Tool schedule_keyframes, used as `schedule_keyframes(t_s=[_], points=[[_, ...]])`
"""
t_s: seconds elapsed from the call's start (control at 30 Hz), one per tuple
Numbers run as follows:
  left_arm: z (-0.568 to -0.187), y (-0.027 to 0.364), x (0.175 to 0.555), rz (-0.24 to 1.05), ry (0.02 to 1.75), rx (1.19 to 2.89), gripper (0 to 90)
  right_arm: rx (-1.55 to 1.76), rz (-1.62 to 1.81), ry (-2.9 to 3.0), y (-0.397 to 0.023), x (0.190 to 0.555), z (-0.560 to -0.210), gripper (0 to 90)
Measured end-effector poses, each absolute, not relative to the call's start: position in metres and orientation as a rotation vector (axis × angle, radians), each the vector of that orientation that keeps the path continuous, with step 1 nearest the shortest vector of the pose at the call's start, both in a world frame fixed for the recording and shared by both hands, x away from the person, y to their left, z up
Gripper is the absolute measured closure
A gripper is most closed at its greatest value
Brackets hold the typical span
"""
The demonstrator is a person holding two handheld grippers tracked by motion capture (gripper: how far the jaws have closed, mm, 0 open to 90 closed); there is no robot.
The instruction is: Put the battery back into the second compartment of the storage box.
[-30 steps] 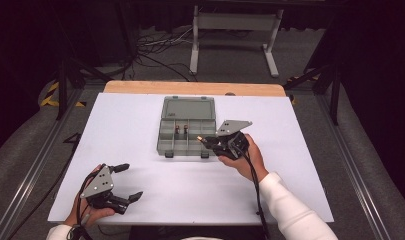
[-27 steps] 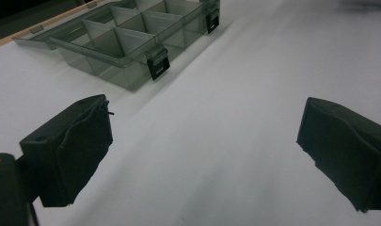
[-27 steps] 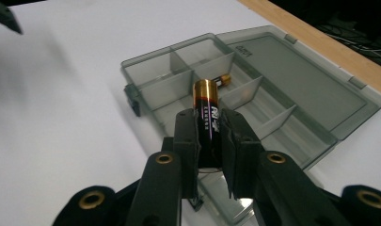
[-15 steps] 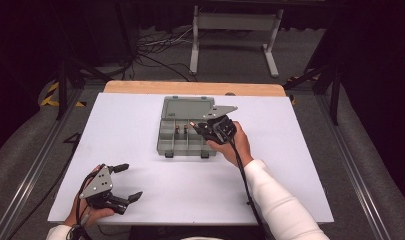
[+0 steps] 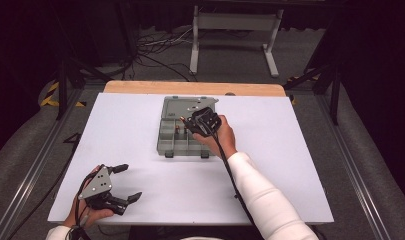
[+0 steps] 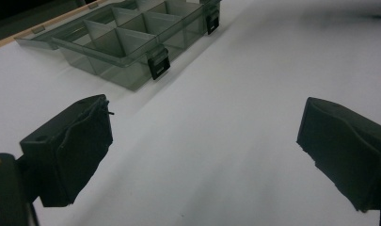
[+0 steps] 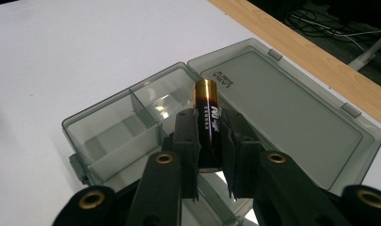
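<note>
Right gripper (image 7: 209, 141) clamps a black-and-gold cylindrical battery (image 7: 207, 127) above the grey translucent plastic compartment box (image 7: 108, 136); left gripper (image 5: 121, 184), jaws spread and empty, rests near the white table's (image 5: 290, 165) front-left corner.

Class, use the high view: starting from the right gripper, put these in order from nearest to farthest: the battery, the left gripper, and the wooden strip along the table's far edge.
1. Battery: clamped between the right gripper jaws, over the grey compartment box.
2. Wooden strip: along the table's far edge, beyond the box's open lid.
3. Left gripper: near the front left corner, jaws open.
</note>
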State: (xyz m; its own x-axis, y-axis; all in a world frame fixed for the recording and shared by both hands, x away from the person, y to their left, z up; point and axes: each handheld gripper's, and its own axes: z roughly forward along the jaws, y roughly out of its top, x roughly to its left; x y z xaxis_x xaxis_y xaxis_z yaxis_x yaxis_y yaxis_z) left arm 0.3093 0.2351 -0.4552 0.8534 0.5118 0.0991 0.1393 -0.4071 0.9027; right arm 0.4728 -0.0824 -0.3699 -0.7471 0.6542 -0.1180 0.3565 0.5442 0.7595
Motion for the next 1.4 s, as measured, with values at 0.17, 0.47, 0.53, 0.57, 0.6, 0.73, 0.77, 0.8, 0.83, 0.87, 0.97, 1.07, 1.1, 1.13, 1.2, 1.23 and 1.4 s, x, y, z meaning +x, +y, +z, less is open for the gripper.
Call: schedule_keyframes(t_s=[0.17,0.47,0.53,0.57,0.6,0.73,0.77,0.8,0.83,0.87,0.97,1.07,1.1,1.13,1.2,1.23,1.4], points=[[-0.455,0.236,0.309,0.440,0.481,1.972,4.1,0.846,1.007,2.410,-0.072,0.481,-0.376,78.0],[-0.454,0.236,0.309,0.442,0.475,1.975,4.1,0.888,0.932,2.427,-0.057,0.492,-0.392,78.0],[-0.454,0.236,0.309,0.442,0.473,1.973,4.1,0.898,0.930,2.429,-0.057,0.494,-0.394,78.0],[-0.454,0.236,0.309,0.440,0.472,1.978,4.1,0.916,0.918,2.427,-0.057,0.496,-0.396,78.0],[-0.454,0.236,0.309,0.441,0.472,1.978,4.1,0.916,0.918,2.427,-0.057,0.496,-0.396,78.0],[-0.454,0.236,0.308,0.443,0.468,1.971,4.1,0.925,0.918,2.439,-0.051,0.497,-0.402,78.0],[-0.454,0.236,0.308,0.443,0.468,1.971,4.1,0.925,0.918,2.439,-0.051,0.497,-0.402,78.0],[-0.454,0.236,0.308,0.444,0.467,1.971,4.1,0.915,0.909,2.446,-0.049,0.497,-0.403,78.0],[-0.454,0.236,0.308,0.441,0.467,1.971,4.1,0.912,0.893,2.446,-0.048,0.497,-0.405,78.0],[-0.454,0.236,0.309,0.441,0.466,1.971,4.1,0.918,0.891,2.446,-0.047,0.498,-0.406,78.0],[-0.454,0.236,0.309,0.438,0.465,1.977,4.2,0.933,0.865,2.438,-0.045,0.497,-0.410,77.9],[-0.454,0.236,0.309,0.437,0.465,1.976,4.2,0.955,0.857,2.429,-0.045,0.497,-0.413,77.9],[-0.454,0.236,0.308,0.437,0.467,1.977,4.2,0.956,0.855,2.429,-0.045,0.497,-0.414,78.0],[-0.454,0.236,0.308,0.436,0.467,1.975,4.2,0.961,0.857,2.427,-0.045,0.497,-0.414,77.9],[-0.453,0.236,0.308,0.436,0.466,1.977,4.2,0.962,0.849,2.426,-0.044,0.497,-0.415,77.9],[-0.453,0.235,0.308,0.436,0.463,1.980,4.2,0.961,0.845,2.422,-0.044,0.498,-0.415,77.9],[-0.454,0.235,0.309,0.437,0.463,1.970,4.4,0.962,0.836,2.420,-0.044,0.499,-0.417,77.9]])
